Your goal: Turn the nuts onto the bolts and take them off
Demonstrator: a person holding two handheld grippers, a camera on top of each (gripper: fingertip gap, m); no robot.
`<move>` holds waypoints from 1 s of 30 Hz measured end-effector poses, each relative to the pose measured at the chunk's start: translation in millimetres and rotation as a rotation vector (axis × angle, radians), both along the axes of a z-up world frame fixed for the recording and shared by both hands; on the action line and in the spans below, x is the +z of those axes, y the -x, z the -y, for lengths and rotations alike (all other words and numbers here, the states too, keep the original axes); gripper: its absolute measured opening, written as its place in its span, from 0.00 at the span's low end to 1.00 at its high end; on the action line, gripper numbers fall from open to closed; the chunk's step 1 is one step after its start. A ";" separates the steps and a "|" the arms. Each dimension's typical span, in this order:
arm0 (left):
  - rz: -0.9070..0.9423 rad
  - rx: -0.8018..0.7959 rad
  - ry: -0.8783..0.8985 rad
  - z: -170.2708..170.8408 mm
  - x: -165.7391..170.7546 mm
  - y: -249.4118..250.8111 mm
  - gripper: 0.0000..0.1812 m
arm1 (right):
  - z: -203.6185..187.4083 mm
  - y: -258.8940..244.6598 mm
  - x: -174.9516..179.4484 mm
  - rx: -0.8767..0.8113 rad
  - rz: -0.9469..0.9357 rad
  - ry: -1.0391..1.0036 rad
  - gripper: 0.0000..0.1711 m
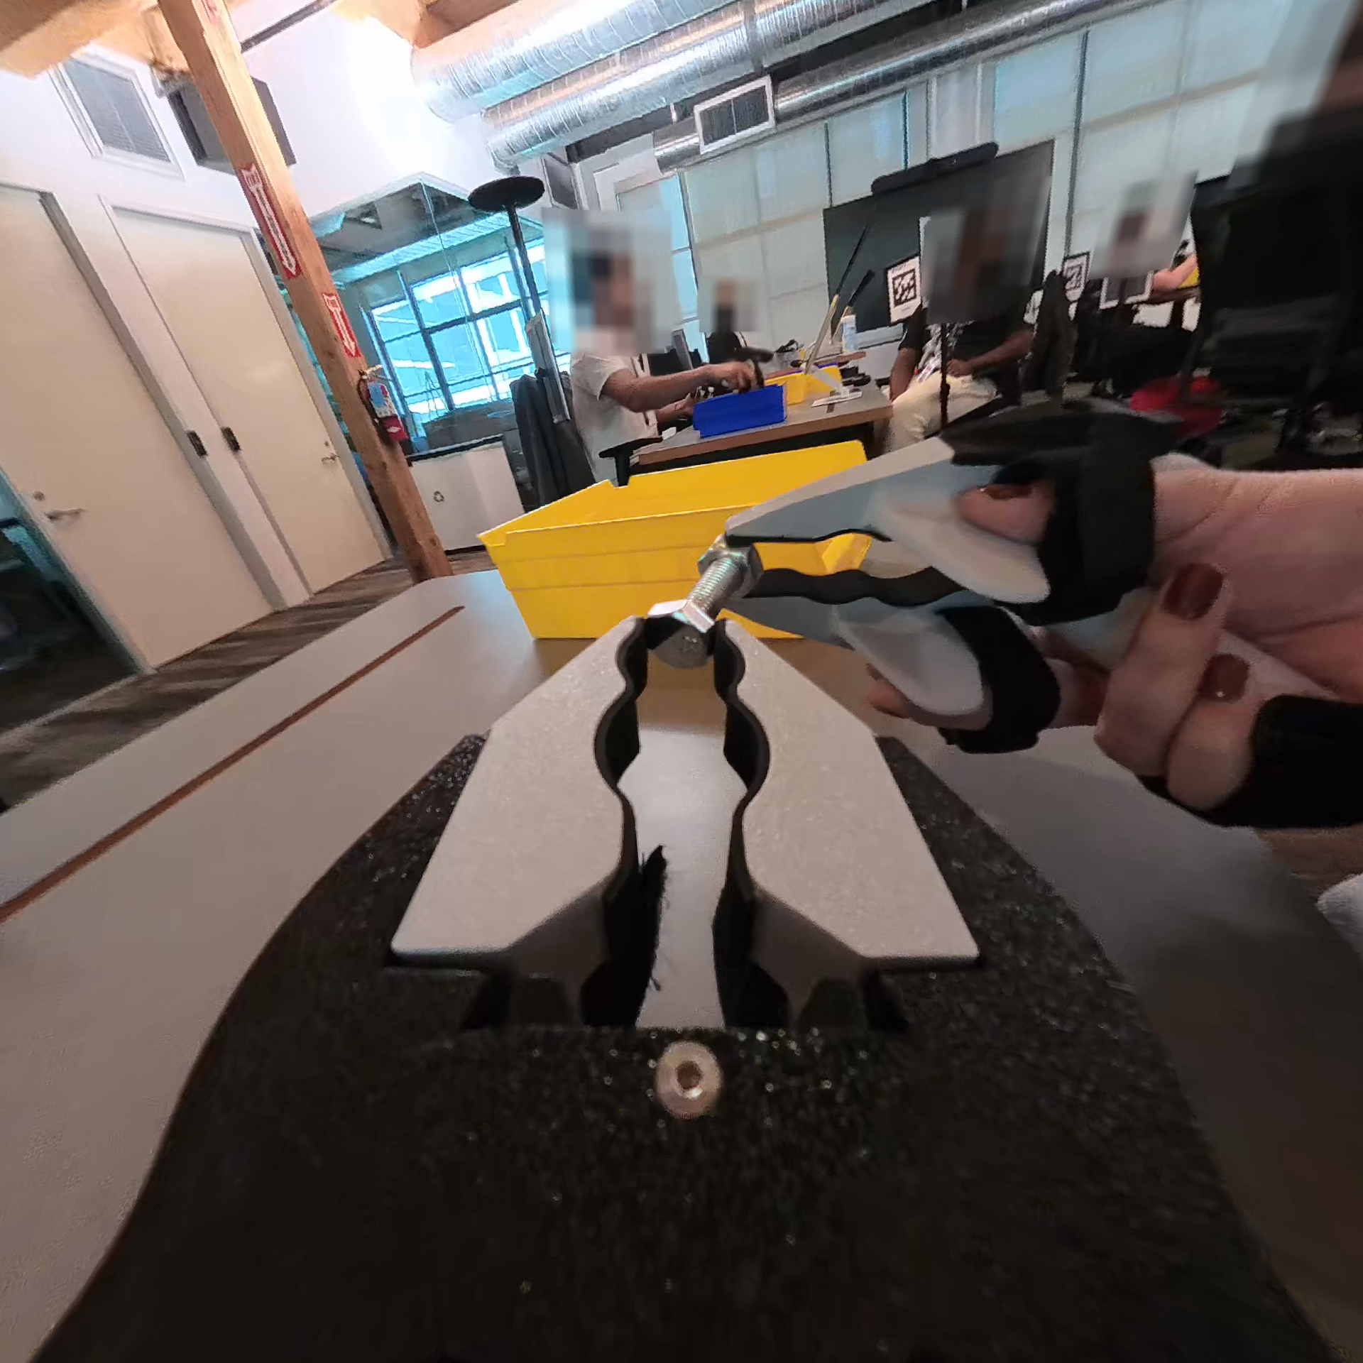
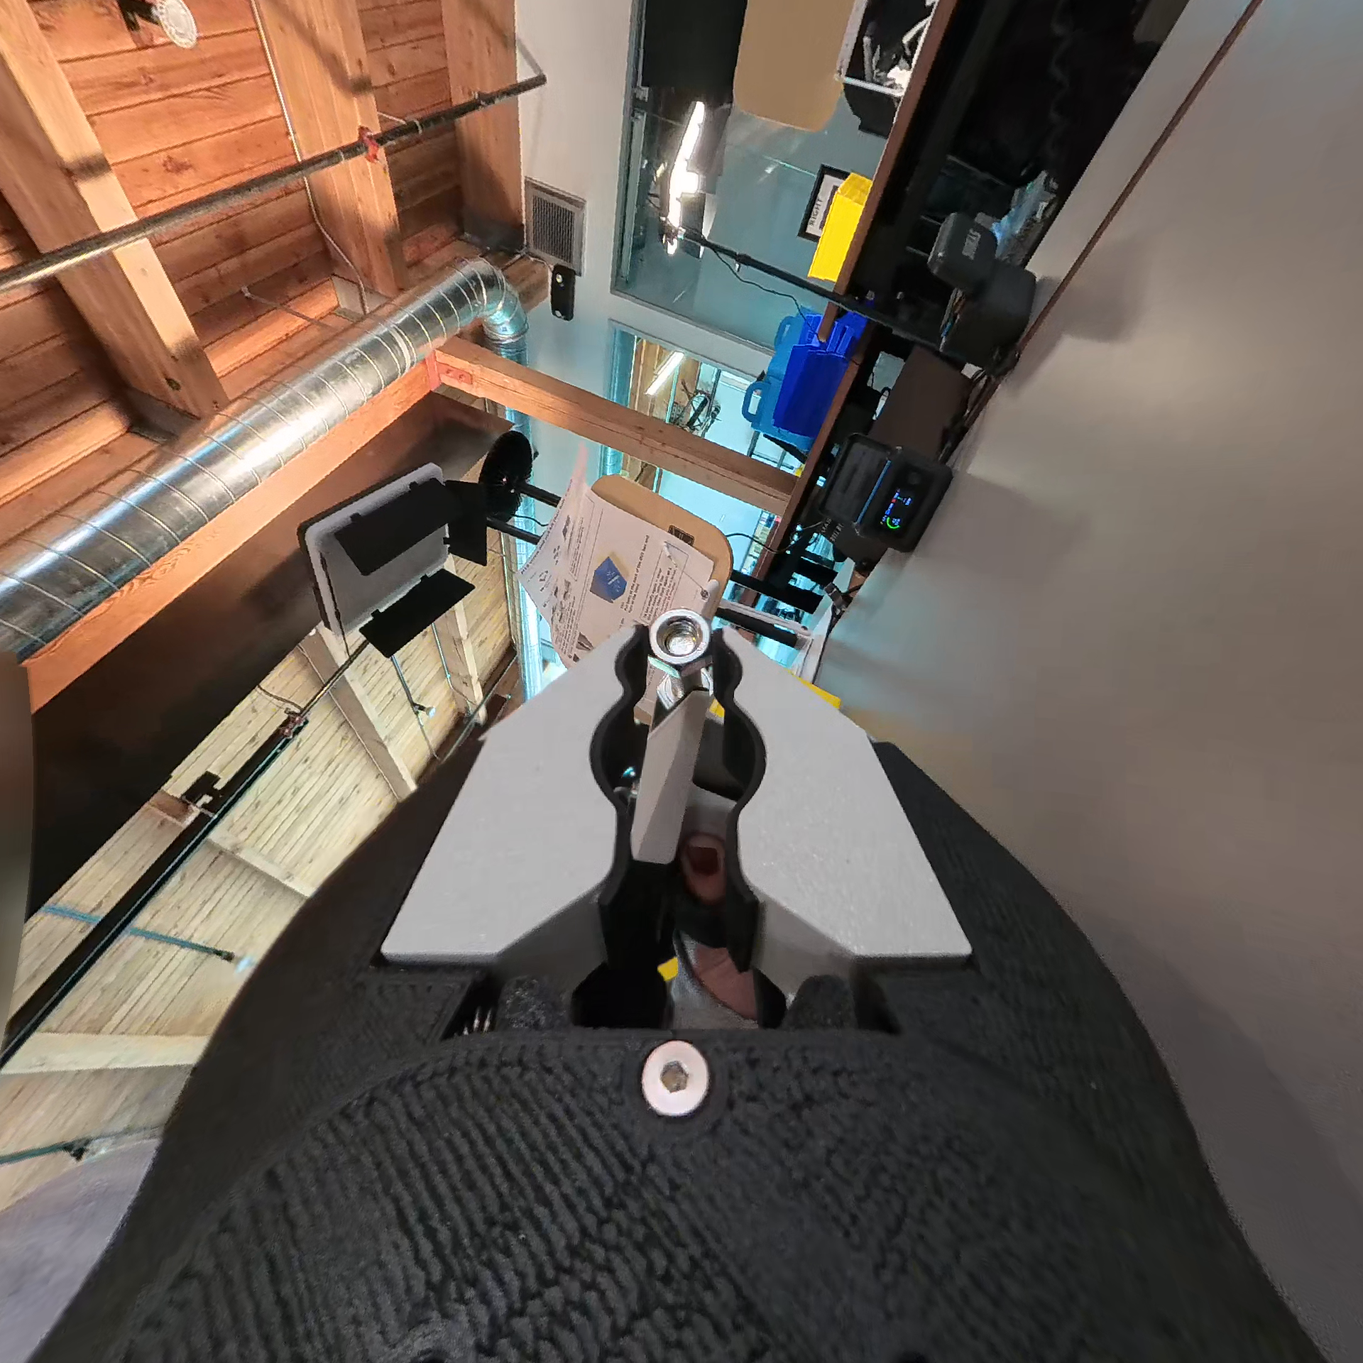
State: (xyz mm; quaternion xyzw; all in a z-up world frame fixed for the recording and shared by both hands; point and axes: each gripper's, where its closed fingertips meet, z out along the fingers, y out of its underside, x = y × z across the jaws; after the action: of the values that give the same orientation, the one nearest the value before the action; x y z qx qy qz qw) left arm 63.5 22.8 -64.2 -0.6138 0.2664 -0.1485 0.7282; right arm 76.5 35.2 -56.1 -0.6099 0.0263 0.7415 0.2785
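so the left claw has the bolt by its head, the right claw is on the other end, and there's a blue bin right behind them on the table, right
Not quite: the bin right behind them on the table is yellow, as the left wrist view shows; a blue one sits on a farther desk. The rest holds: the left claw grips the bolt by its head, and the right claw is on the other end.

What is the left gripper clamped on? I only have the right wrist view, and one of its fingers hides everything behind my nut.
Observer: The left gripper is shut on the hex head of the bolt.
Operator: How far on is the nut?
Observer: A short stretch of bare thread shows between the head and the nut, which the right gripper pinches at its tips.
Operator: Is the bolt resting on anything?
Observer: No, it hangs in the air above the table, slanting up from the head toward your gripper, with a yellow bin beyond it.
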 end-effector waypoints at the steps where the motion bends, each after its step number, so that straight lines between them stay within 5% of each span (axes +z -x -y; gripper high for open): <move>1: -0.015 0.009 -0.012 0.3 0.6 0.1 0.08 | 0.3 0.0 0.0 0.003 -0.005 0.010 0.09; 30: 0.177 0.072 -0.056 -0.2 18.4 31.1 0.08 | -0.5 34.5 18.6 0.067 -0.029 0.003 0.09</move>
State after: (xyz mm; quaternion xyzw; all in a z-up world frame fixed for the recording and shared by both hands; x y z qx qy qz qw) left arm 32.4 23.0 -45.8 -0.5867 0.1831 -0.1683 0.7707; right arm 42.1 35.7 -37.4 -0.6001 0.0113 0.7591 0.2522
